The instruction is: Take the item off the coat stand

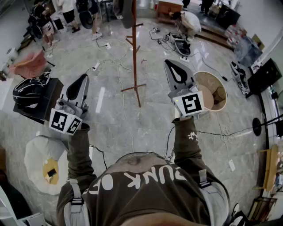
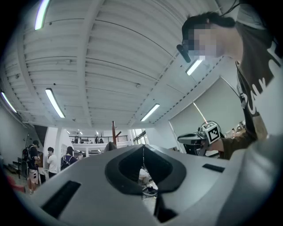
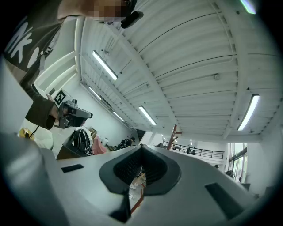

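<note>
Both left gripper (image 1: 84, 77) and right gripper (image 1: 168, 62) closed, empty; head view best shows probable garment (image 1: 127, 13) topping stand (image 1: 134, 57).

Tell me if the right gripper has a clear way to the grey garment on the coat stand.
Probably yes. Nothing stands between the right gripper and the coat stand, and the grey garment hangs exposed at its top. The jaws are shut, so they must open first.
</note>
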`<move>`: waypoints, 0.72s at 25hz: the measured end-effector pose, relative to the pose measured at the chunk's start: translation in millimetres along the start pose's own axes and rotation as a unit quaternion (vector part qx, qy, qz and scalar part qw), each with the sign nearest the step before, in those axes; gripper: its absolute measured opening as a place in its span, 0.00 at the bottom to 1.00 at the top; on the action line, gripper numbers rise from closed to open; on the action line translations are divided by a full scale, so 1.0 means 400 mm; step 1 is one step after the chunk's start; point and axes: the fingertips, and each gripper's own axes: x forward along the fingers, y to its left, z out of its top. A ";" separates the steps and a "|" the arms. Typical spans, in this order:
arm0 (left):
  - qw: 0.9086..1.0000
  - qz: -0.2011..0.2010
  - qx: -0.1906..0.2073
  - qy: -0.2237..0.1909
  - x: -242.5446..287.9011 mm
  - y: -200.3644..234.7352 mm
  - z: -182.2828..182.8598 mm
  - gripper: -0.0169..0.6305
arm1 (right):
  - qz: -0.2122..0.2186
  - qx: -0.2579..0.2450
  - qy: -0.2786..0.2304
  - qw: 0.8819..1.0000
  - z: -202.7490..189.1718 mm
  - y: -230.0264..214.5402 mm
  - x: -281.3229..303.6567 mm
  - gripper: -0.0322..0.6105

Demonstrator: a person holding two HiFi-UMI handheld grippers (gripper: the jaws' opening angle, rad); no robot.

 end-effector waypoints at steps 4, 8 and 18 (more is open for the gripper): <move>1.000 0.000 0.000 0.000 0.000 0.001 0.002 0.03 | -0.002 -0.003 -0.001 1.000 0.003 -0.001 -0.001 0.06; 1.000 0.001 0.000 0.001 -0.001 0.004 0.005 0.03 | -0.002 -0.005 -0.001 1.000 0.006 -0.003 0.000 0.06; 1.000 0.001 0.001 0.004 -0.005 -0.002 0.001 0.03 | -0.011 0.009 0.006 1.000 -0.012 -0.011 -0.012 0.07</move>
